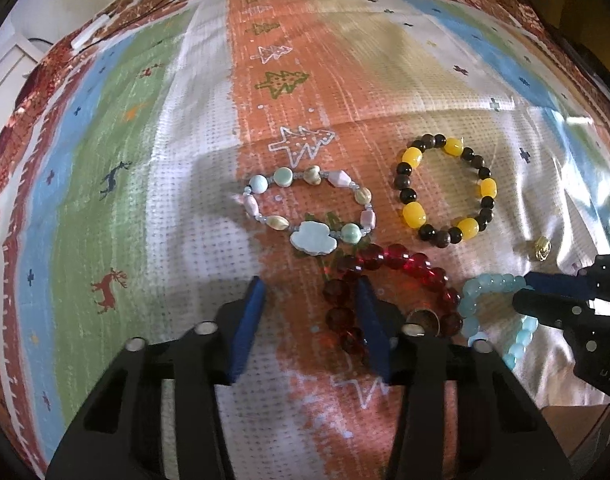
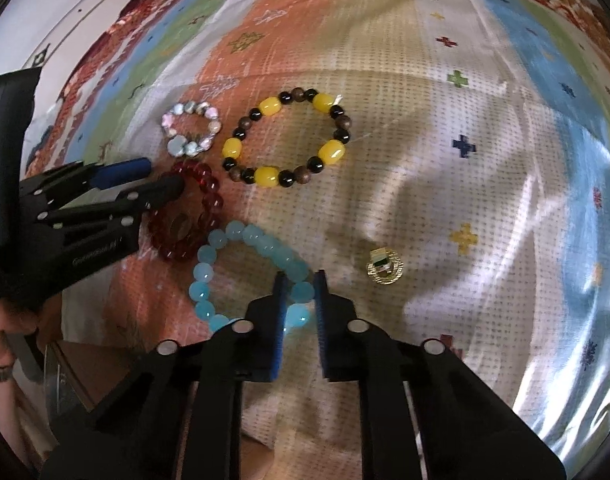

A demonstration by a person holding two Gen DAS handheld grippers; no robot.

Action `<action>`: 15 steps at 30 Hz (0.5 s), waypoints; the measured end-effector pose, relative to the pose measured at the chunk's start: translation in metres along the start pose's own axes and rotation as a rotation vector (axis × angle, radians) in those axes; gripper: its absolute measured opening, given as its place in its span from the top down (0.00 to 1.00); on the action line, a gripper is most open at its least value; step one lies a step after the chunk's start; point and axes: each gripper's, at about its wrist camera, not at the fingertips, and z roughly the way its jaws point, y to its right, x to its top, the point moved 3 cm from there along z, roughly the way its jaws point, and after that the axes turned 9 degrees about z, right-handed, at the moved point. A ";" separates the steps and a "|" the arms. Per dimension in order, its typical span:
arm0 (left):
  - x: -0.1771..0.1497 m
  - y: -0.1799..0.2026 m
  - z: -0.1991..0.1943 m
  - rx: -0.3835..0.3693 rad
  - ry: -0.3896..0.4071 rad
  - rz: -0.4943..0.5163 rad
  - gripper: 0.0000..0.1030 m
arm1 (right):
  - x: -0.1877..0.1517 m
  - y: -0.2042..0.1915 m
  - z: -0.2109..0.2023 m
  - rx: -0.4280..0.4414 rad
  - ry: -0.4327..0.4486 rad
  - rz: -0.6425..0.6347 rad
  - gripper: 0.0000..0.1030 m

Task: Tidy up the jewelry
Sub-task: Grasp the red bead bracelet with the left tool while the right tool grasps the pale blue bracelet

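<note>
Several bead bracelets lie on a patterned cloth (image 1: 153, 208). My right gripper (image 2: 301, 277) is shut on a bead of the light blue bracelet (image 2: 241, 236), which rests on the cloth; the left wrist view shows this gripper (image 1: 523, 290) pinching the light blue bracelet (image 1: 471, 300) from the right. My left gripper (image 1: 309, 282) stands open over the left part of the red bead bracelet (image 1: 401, 258). A few red beads lie between its jaws beside the right pad; the left pad is apart from them. A small brown ring (image 1: 423, 318) sits inside the red loop.
A pastel stone bracelet (image 1: 313, 239) and a yellow-and-dark bead bracelet (image 1: 413, 158) lie farther out. A small gold piece (image 2: 385, 268) rests right of the blue bracelet. A person's hand (image 2: 5, 328) holds the left gripper (image 2: 165, 176). The table edge (image 2: 61, 344) runs at lower left.
</note>
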 end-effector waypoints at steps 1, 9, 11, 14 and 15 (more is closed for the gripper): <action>0.000 -0.001 0.000 0.001 0.000 0.001 0.75 | 0.000 -0.001 0.000 -0.003 0.003 -0.009 0.88; -0.001 -0.005 -0.010 -0.012 0.025 -0.016 0.87 | -0.004 -0.013 -0.008 -0.019 0.051 -0.072 0.88; 0.000 -0.005 -0.018 -0.017 0.045 -0.022 0.87 | -0.003 -0.019 -0.014 -0.026 0.074 -0.090 0.88; 0.002 -0.005 -0.029 -0.033 0.074 -0.031 0.87 | -0.001 -0.024 -0.022 -0.025 0.098 -0.106 0.88; 0.001 -0.005 -0.033 -0.036 0.082 -0.036 0.87 | -0.002 -0.025 -0.024 -0.026 0.105 -0.109 0.88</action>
